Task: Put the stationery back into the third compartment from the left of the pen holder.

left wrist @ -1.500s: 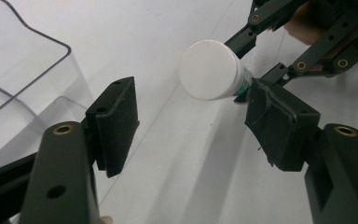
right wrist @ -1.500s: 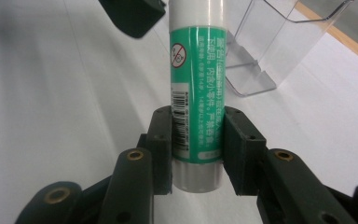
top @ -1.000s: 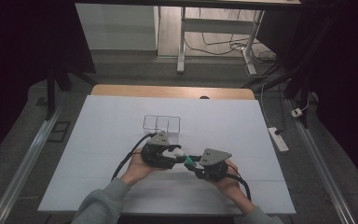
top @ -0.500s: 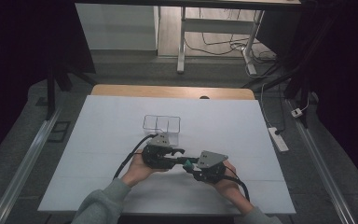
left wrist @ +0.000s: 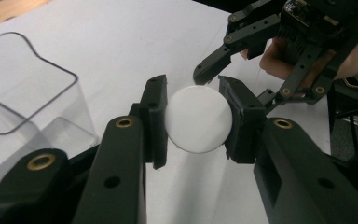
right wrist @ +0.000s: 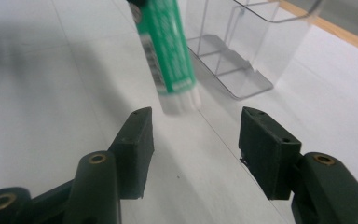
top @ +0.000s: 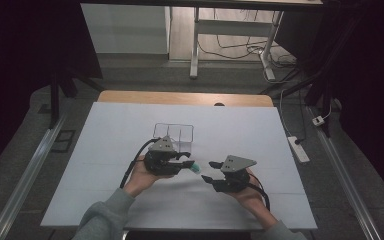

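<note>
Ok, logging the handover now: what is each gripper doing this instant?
Left tongs: shut on the green-and-white cylindrical glue stick.
Right tongs: open, jaws just been opening, nothing between them; the stick's end hangs just beyond.

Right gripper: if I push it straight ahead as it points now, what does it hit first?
Probably the green glue stick: its white end hangs just ahead of the right gripper, whose jaws have just been opening with nothing between them. The left gripper holds that stick.

High view: fixed above, looking forward and down over the whole worktop [top: 130, 130]. Gripper views: riding low and close along the jaws. Shared: the clear box [top: 174, 134], near both.
</note>
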